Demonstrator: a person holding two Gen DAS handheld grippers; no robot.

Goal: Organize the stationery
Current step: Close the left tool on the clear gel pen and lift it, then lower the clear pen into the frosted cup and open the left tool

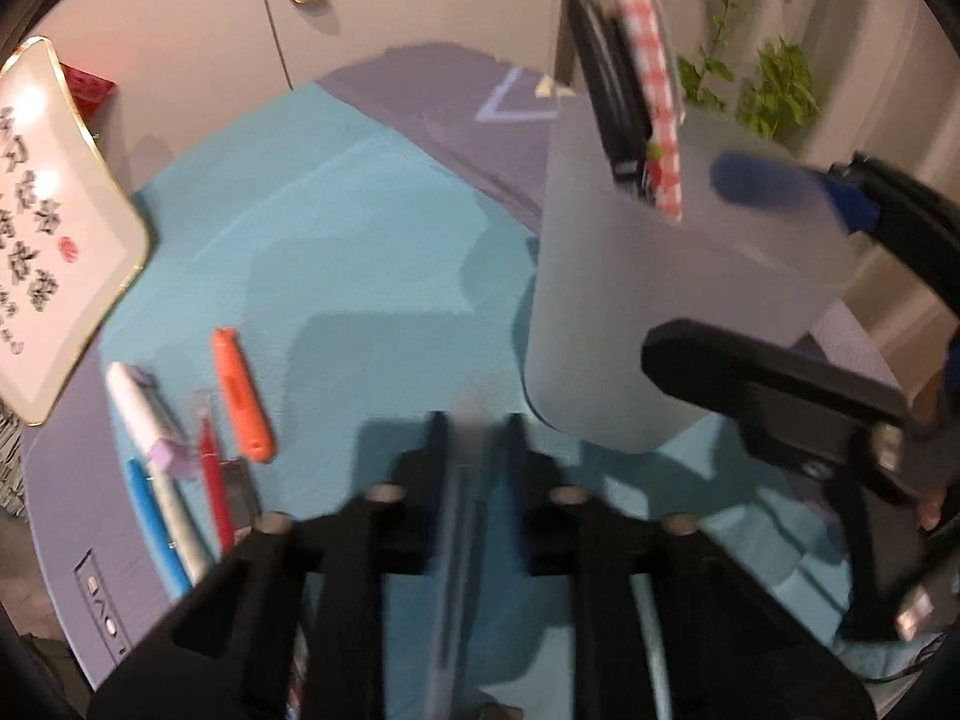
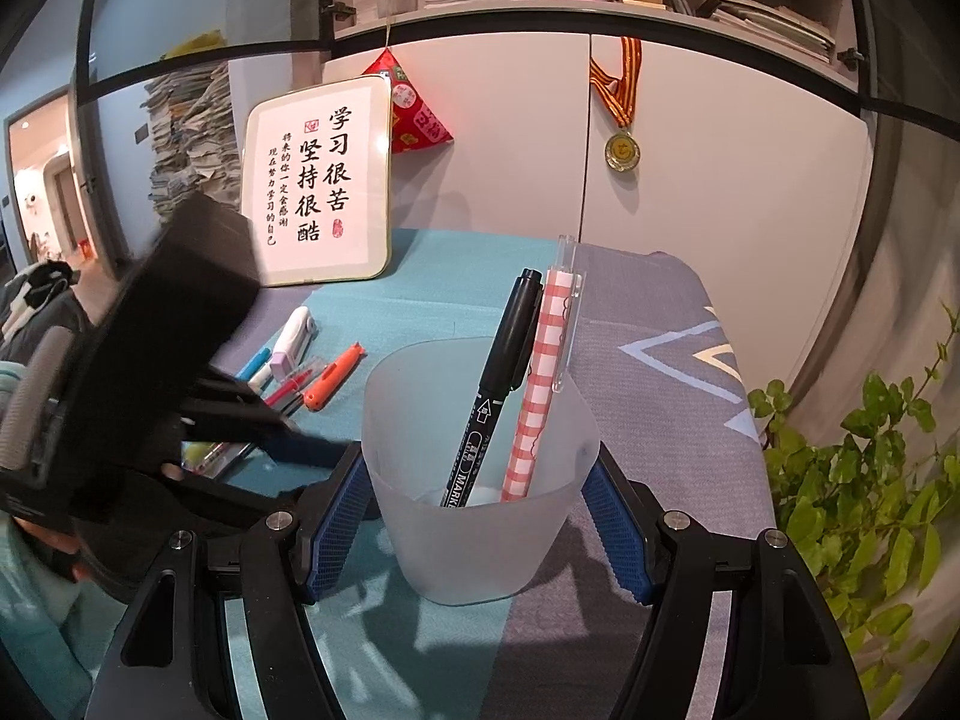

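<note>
frosted translucent plastic cup [image 2: 474, 540], matt woven table cloth [image 2: 648, 372], glossy black plastic marker [image 2: 498, 384]

We face pale cabinet doors [image 2: 690, 192] at the far side, a medal [image 2: 622, 150] hanging on them. Above runs a shelf [image 2: 600, 15] stacked with books. A framed calligraphy board [image 2: 318, 180] leans far left, newspapers [image 2: 192, 132] piled behind. A leafy plant [image 2: 870, 480] fills our right. The tabletop [image 2: 660, 312] is teal and grey.

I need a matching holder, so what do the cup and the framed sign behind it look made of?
Cup: apparently frosted translucent plastic, since the pens show dimly through its matte wall. Framed sign: glossy white face, seemingly glass or acrylic given its glare, with a thin pale rim of unclear material.
</note>
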